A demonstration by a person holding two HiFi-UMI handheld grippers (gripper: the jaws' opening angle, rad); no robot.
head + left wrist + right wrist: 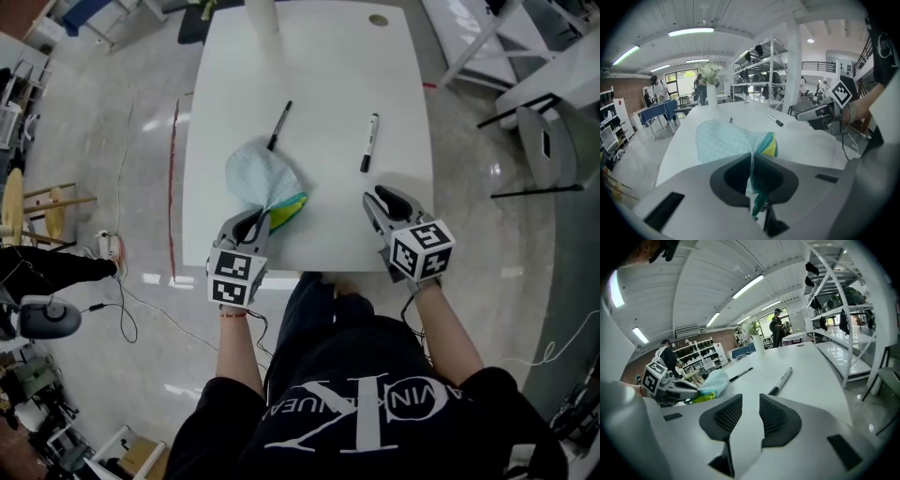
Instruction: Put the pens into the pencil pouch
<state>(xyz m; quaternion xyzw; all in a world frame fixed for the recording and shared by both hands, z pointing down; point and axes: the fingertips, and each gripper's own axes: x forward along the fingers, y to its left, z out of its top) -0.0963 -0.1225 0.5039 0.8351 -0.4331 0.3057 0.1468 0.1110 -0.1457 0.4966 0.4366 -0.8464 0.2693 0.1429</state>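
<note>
Grip is mattering most here: we are pinching a fold of the pencil pouch [265, 180] in the left hand-held gripper [255, 221], its jaws pressing together on the pale checked cloth. The pouch is lying by the front edge of the desk [319, 56], toward the left corner. The right hand-held gripper [380, 200] is hovering spread and empty near the front right, aiming at the marker [369, 142] lying mid-desk. The thin pen [279, 125] is lying just beyond the pouch, toward the far edge. We are judging that the left pinch should be lifting the rim just enough to keep the mouth gaping while the right is taking the marker across its barrel, near the middle. We are struggling to see how wide the mouth is standing, since only a yellow and teal strip is showing. The pouch is hiding the thin pen's near end in the head view, so we are not telling whether they are touching.
</note>
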